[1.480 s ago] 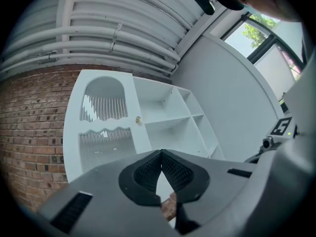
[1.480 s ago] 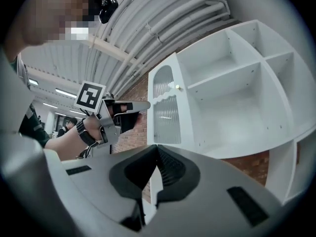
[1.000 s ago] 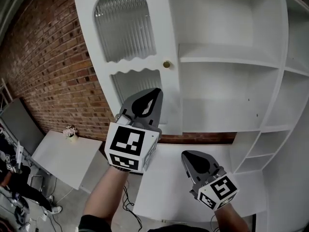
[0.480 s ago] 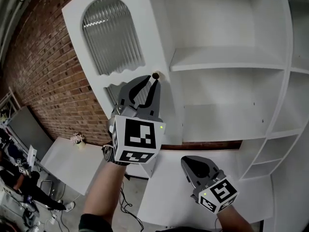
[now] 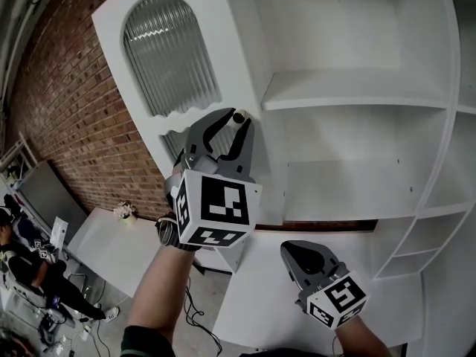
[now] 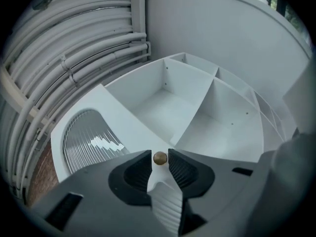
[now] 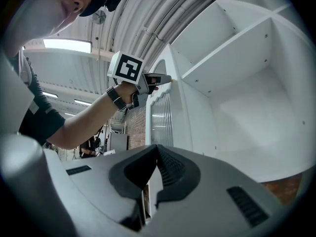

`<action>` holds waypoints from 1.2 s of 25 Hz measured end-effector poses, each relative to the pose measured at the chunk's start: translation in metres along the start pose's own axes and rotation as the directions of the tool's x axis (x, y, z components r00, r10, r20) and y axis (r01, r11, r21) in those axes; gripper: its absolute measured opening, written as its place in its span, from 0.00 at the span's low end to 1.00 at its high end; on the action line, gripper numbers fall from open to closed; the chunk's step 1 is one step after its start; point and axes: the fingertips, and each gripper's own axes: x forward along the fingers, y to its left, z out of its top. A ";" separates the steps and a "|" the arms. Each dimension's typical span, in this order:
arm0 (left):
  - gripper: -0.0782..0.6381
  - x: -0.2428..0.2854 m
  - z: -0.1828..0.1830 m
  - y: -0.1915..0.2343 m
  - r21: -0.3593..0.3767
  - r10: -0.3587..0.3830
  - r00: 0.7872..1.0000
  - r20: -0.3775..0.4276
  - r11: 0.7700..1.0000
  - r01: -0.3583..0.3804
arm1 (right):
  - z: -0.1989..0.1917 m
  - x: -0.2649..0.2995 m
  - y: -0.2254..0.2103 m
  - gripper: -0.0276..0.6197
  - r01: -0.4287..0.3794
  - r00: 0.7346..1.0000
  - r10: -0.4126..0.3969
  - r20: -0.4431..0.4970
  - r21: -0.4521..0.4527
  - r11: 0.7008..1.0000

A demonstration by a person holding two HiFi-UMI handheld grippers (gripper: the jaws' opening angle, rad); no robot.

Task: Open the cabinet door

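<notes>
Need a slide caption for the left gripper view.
Left hand-held gripper grips the small round brass knob of the white cabinet door with ribbed arched glass.

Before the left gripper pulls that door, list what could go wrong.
1. The left gripper holds the knob only at its jaw tips, so a pull at an angle could slip it free.
2. The door carries ribbed glass and stands beside the brick wall. A jerked swing might knock it against the bricks.
</notes>
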 end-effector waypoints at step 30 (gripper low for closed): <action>0.21 -0.046 0.011 0.008 -0.018 -0.017 0.998 0.062 1.000 0.018 | -0.009 -0.020 -0.011 0.05 0.096 0.995 -0.095 -0.012 0.045 0.994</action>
